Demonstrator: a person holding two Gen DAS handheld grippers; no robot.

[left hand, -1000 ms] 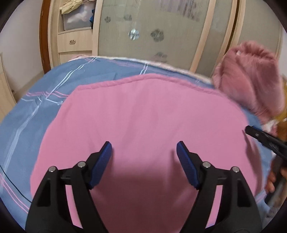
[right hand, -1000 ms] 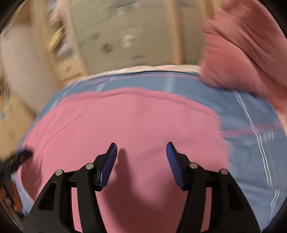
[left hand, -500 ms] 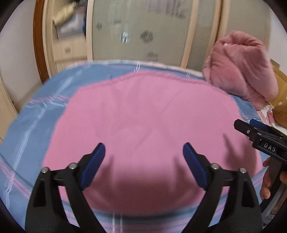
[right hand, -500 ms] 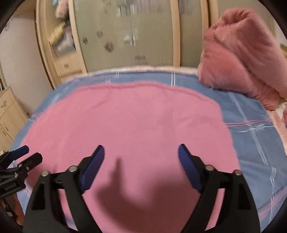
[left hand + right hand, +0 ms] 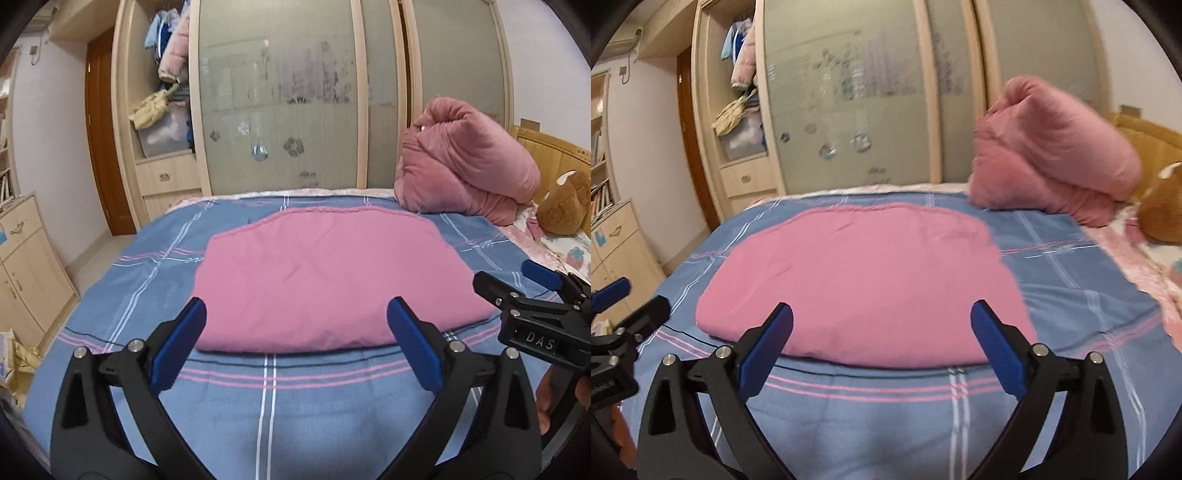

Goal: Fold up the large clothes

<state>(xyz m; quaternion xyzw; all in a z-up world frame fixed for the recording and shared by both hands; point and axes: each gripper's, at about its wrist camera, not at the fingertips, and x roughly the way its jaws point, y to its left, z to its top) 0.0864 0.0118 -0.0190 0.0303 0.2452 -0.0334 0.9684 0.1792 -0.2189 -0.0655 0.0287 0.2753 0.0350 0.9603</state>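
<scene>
A pink garment (image 5: 325,280) lies folded flat on the blue plaid bed sheet (image 5: 266,402); it also shows in the right wrist view (image 5: 864,280). My left gripper (image 5: 295,343) is open and empty, held above the sheet just short of the garment's near edge. My right gripper (image 5: 881,347) is open and empty, also just short of the near edge. The right gripper shows at the right edge of the left wrist view (image 5: 532,314). The left gripper shows at the left edge of the right wrist view (image 5: 617,332).
A bundled pink fleece blanket (image 5: 465,166) sits at the bed's far right, with a brown plush toy (image 5: 565,203) beside it. A wardrobe with sliding frosted doors (image 5: 280,103) stands behind the bed. A low cabinet (image 5: 26,266) stands at the left.
Both grippers have pulled back and up from over the pink garment toward the near side of the bed. Their jaws have opened wider. The garment lies still.
</scene>
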